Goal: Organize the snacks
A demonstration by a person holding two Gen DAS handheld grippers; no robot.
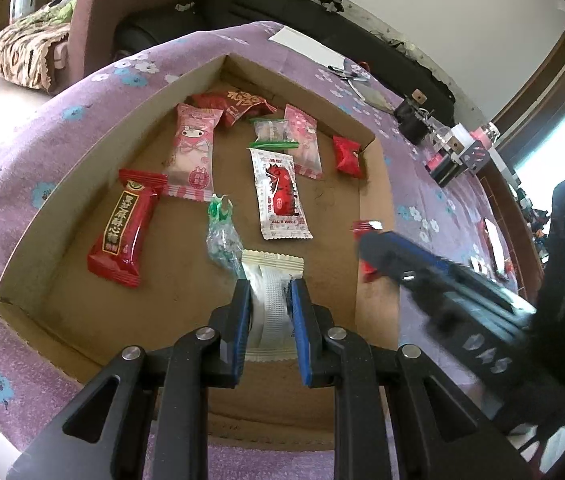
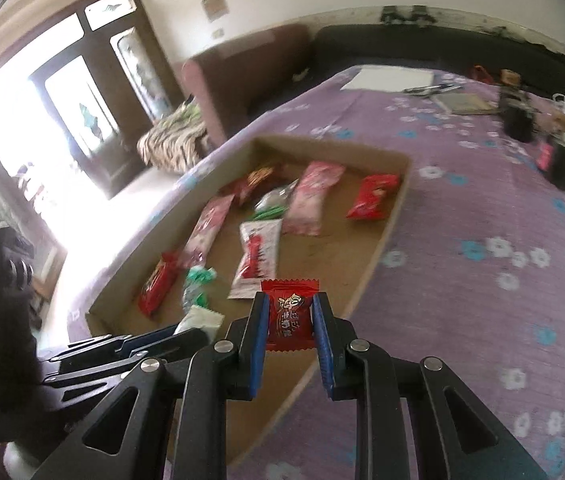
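Cream-white snack packet (image 1: 268, 308) pinched between the blue pads of the left gripper (image 1: 270, 300), jaws clamped on it, over the near end of the cardboard tray (image 1: 82, 184). Small red candy packet (image 2: 291, 316) clamped likewise in the right gripper (image 2: 291, 320), over the tray's right wall. Both pointed steeply downward, side by side. Flat in the tray: red bar (image 1: 122, 228), green-twist candy (image 1: 222, 236), white-and-red sachet (image 1: 280, 196), pink packets (image 1: 192, 152). Beneath, purple flowered cloth (image 2: 482, 208).

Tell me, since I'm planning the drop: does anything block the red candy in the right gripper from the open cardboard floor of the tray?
Nothing visible does. The red candy is clamped in the right gripper over the cardboard tray, with bare floor beneath.
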